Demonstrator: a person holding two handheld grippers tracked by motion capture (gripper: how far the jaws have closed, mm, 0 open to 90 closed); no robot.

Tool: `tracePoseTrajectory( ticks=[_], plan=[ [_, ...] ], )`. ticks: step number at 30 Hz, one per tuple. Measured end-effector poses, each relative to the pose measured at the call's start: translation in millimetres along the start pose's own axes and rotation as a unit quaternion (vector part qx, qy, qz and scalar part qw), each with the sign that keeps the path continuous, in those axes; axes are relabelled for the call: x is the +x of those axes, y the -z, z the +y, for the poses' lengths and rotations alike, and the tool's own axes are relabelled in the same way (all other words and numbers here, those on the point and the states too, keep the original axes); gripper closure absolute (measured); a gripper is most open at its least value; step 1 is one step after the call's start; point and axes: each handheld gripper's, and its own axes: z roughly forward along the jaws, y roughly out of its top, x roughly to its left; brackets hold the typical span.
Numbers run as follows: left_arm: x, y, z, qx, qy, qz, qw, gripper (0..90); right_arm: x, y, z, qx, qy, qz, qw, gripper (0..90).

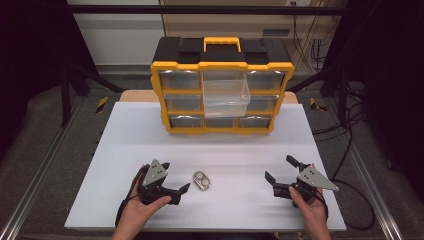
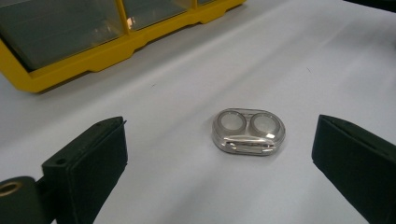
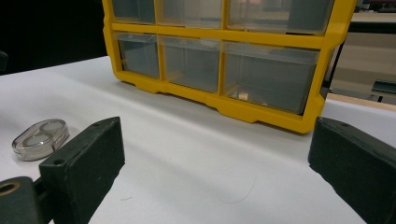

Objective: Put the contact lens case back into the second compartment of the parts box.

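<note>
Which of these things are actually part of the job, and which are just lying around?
Likely in the job:
- clear case, ahead of the open left gripper
- organizer, with one drawer pulled out
- right gripper, open

Just around:
- cables on the floor

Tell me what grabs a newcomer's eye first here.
The yellow-and-black drawer organizer stands at the table's far side, its top-middle clear drawer pulled out. A small clear contact lens case lies on the white table, just ahead of the open left gripper.
</note>
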Motion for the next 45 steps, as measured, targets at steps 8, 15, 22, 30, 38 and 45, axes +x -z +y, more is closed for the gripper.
tracePoseTrajectory(
  ticks=[8, 15, 22, 30, 38, 45],
  plan=[
    [-3.7, -11.3, 6.9, 0.021, -0.006, -0.007, 0.9997, 3.2, -0.1, 0.2, 0.0, 0.000, -0.001, 0.000, 1.0000, 4.0],
    [-4.7, -20.7, 8.7, 0.039, -0.008, -0.009, 0.9992, 3.4, 1.4, -0.9, -0.1, 0.001, 0.001, 0.002, 1.0000, 4.0],
    [-7.9, -29.1, 10.0, 0.056, -0.010, -0.016, 0.9983, 3.4, 2.2, -1.3, -0.1, 0.003, 0.004, 0.004, 1.0000, 4.0],
    [-12.5, -36.0, 12.6, 0.074, -0.019, -0.021, 0.9969, 3.4, 2.3, -1.3, -0.1, 0.003, 0.003, 0.005, 1.0000, 4.0],
    [-10.4, -44.3, 11.5, 0.092, -0.009, -0.025, 0.9954, 3.9, 2.5, -1.5, 0.0, 0.004, 0.006, 0.006, 1.0000, 4.0],
    [-10.6, -51.1, 9.6, 0.108, -0.011, -0.029, 0.9936, 4.7, 2.5, -2.3, -0.4, 0.005, 0.006, 0.007, 0.9999, 4.0]
  ],
)
